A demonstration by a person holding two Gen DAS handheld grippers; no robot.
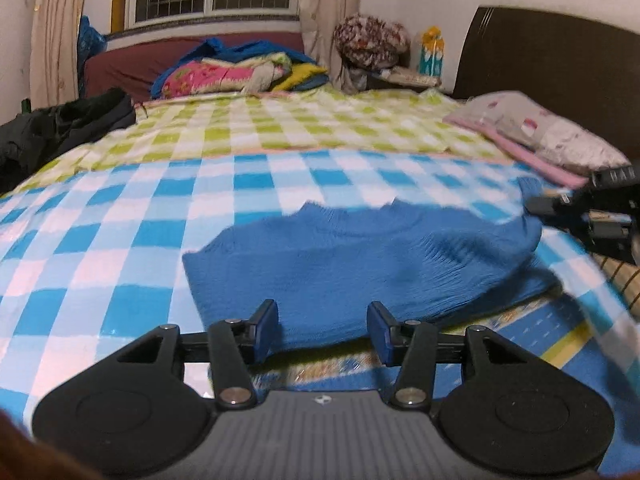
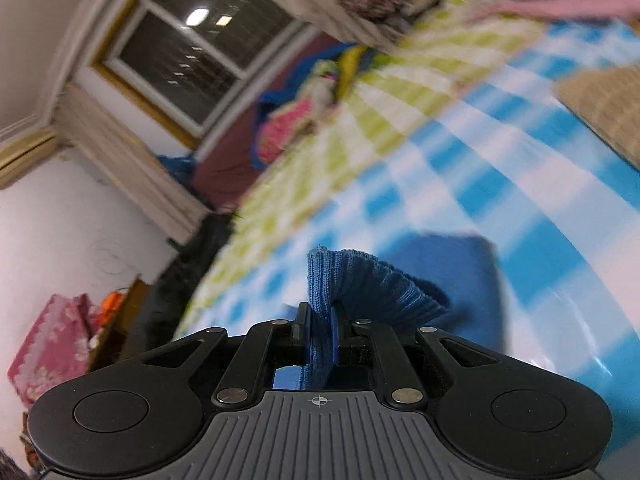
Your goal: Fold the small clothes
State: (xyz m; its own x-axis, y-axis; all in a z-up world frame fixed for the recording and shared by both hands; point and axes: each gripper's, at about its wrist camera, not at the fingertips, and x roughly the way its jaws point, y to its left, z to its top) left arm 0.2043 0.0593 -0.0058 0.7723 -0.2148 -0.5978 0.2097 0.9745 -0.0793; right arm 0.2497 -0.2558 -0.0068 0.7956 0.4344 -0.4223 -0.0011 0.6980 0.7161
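A small blue knit sweater (image 1: 360, 264) lies on the blue-and-white checked blanket (image 1: 100, 240) on the bed. My left gripper (image 1: 322, 330) is open and empty, its blue pads just above the sweater's near hem. My right gripper (image 2: 320, 320) is shut on a ribbed edge of the sweater (image 2: 360, 280) and holds it lifted off the blanket, with the view tilted. In the left wrist view the right gripper (image 1: 540, 204) shows at the far right, at the sweater's raised right side.
A pink and grey pillow (image 1: 540, 132) lies at the right by the dark headboard (image 1: 560, 64). Folded colourful bedding (image 1: 240, 72) sits at the far end, dark clothing (image 1: 60, 128) at the left edge. A woven mat (image 2: 608, 108) shows beside the blanket.
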